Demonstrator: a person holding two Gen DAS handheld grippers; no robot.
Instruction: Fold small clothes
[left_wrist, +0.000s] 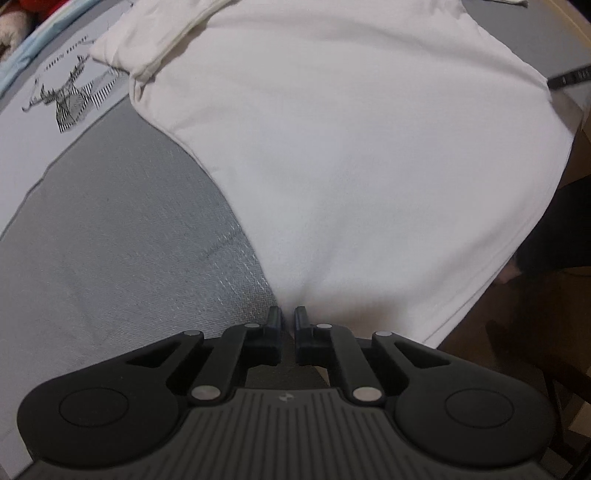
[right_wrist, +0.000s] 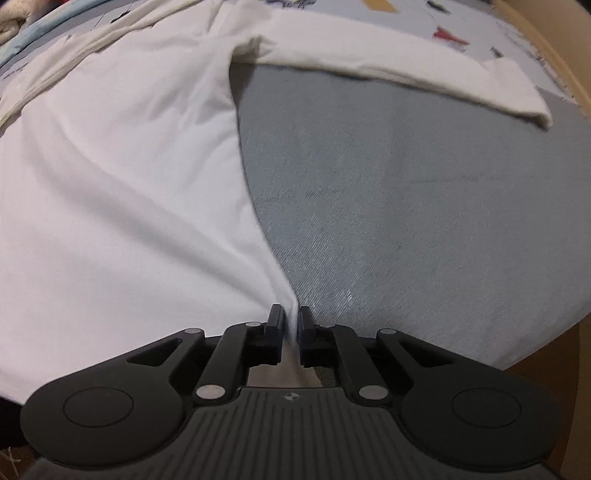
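A white long-sleeved shirt (left_wrist: 351, 155) lies flat on a grey woven mat (left_wrist: 122, 236). At the shirt's near left corner my left gripper (left_wrist: 288, 318) points down with its jaws shut on the hem. In the right wrist view the same white shirt (right_wrist: 118, 177) fills the left half, and my right gripper (right_wrist: 291, 318) is shut on its near right corner, with a ridge of white fabric pinched between the pads. One sleeve (right_wrist: 406, 70) stretches out to the right across the mat (right_wrist: 424, 206). The other sleeve (left_wrist: 147, 40) lies bunched at the far left.
A pale garment with a deer print (left_wrist: 66, 99) lies left of the shirt. A patterned cloth with small plane shapes (right_wrist: 450, 35) lies beyond the sleeve. A dark strap (left_wrist: 569, 77) sits at the right. The surface's edge (left_wrist: 491, 314) drops off to the right.
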